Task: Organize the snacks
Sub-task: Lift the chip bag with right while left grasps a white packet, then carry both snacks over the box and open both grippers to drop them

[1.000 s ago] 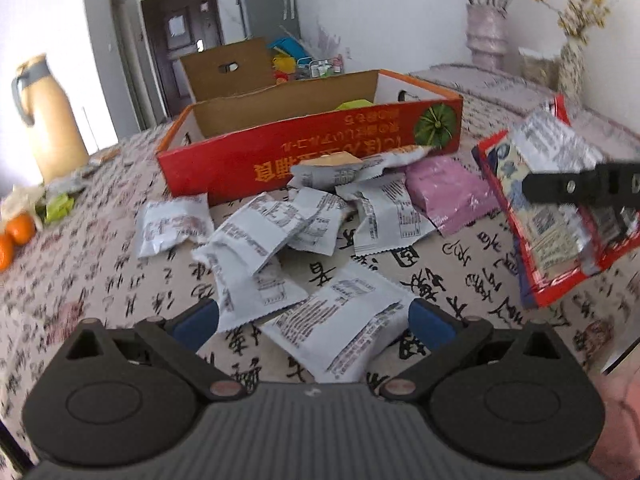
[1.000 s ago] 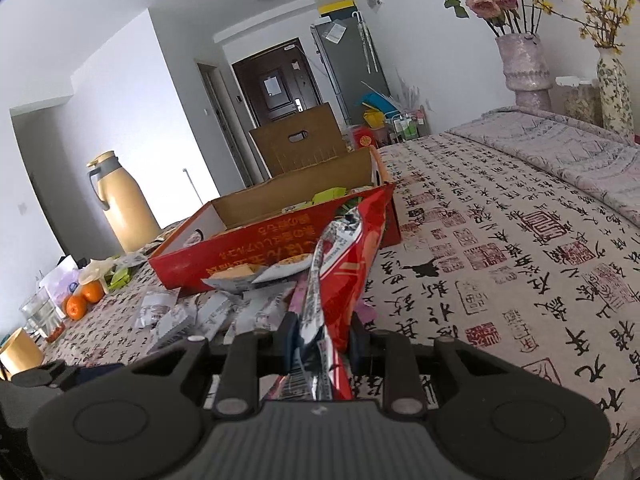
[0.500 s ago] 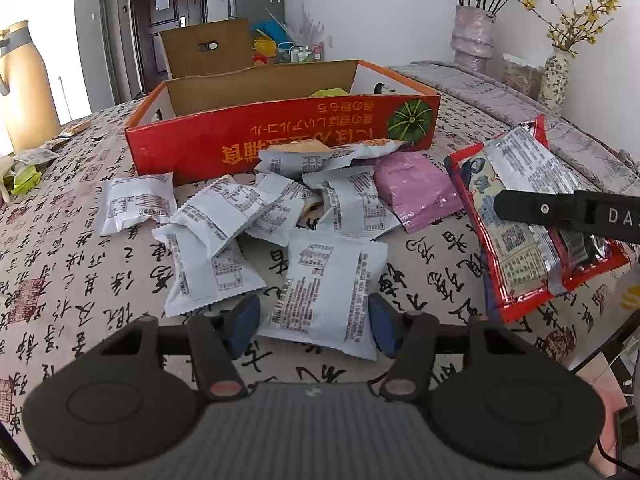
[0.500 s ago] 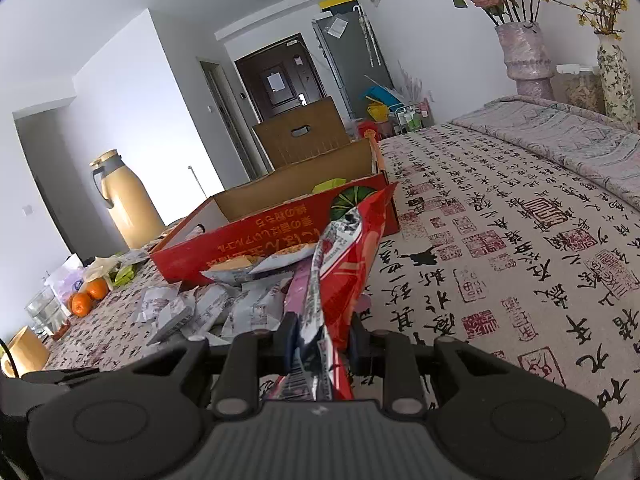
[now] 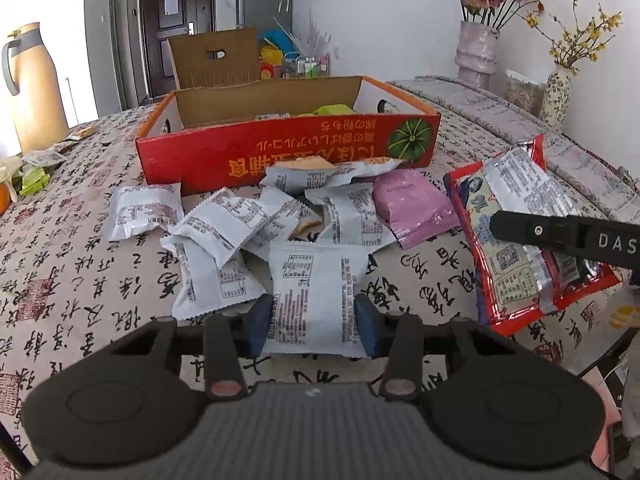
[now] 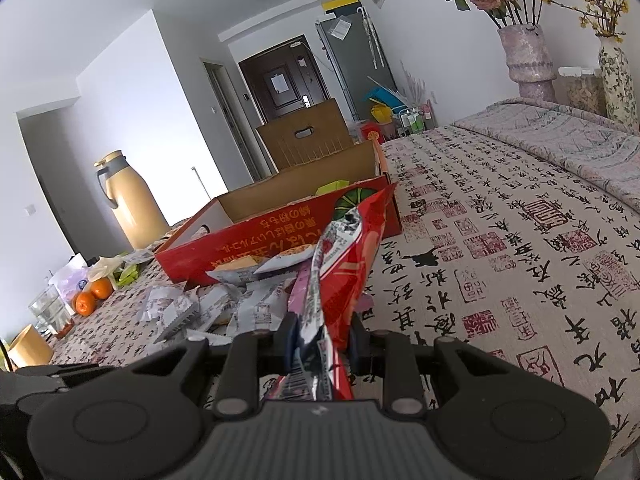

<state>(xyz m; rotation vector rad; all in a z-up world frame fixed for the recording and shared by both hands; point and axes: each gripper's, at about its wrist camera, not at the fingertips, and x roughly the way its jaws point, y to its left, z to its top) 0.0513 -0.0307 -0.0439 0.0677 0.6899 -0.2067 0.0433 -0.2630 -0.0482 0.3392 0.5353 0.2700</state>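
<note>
Left gripper (image 5: 314, 322) closing on a white packet (image 5: 316, 288), blue pads at its two edges, nearest of a heap of white packets (image 5: 224, 232) on the patterned cloth (image 5: 80, 264) before the red box (image 5: 288, 148). Right gripper (image 6: 320, 340) clamped tight on the red bag (image 6: 348, 264), held edge-up just right of the heap, beside a pink packet (image 5: 412, 204).
</note>
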